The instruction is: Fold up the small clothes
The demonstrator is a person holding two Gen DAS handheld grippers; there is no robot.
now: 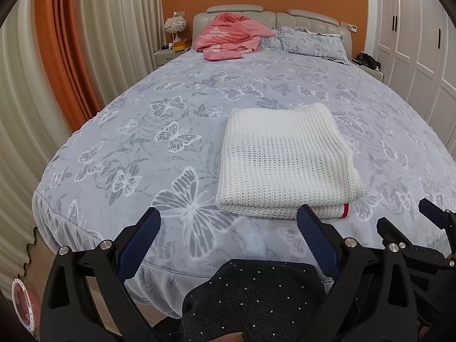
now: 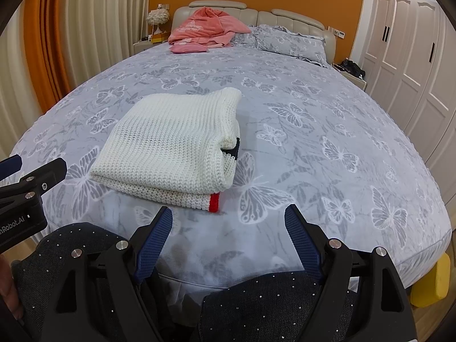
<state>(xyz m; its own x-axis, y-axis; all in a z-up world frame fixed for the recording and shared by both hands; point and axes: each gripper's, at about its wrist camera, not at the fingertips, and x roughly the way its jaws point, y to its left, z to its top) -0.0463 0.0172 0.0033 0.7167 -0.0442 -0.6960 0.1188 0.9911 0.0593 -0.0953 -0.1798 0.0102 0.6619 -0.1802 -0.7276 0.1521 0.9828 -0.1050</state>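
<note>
- Lying folded into a compact rectangle, the white knit sweater [image 1: 287, 159] sits on the bed [image 1: 128, 131] near its foot edge, the folded layers stacked square so the bundle keeps its shape on the soft cover.
- A red stripe [image 2: 214, 201] peeks out at the near corner of the lowest layer and a dark patch [image 2: 235, 148] shows at the side, likely trim tucked inside by the folding.
- Both tools hang back from the garment over the foot of the bed: the left gripper [image 1: 228, 225] has its jaws spread wide with nothing between them, its right finger just in front of the sweater's near edge.
- Equally wide apart and empty, the right gripper [image 2: 229, 222] points at the bare cover just beside the red corner; judging by this, the fold looks finished and released.
- Farther off, a pink garment [image 1: 228, 32] lies heaped by the headboard [image 1: 310, 18], well apart from the sweater, possibly awaiting its turn.
</note>
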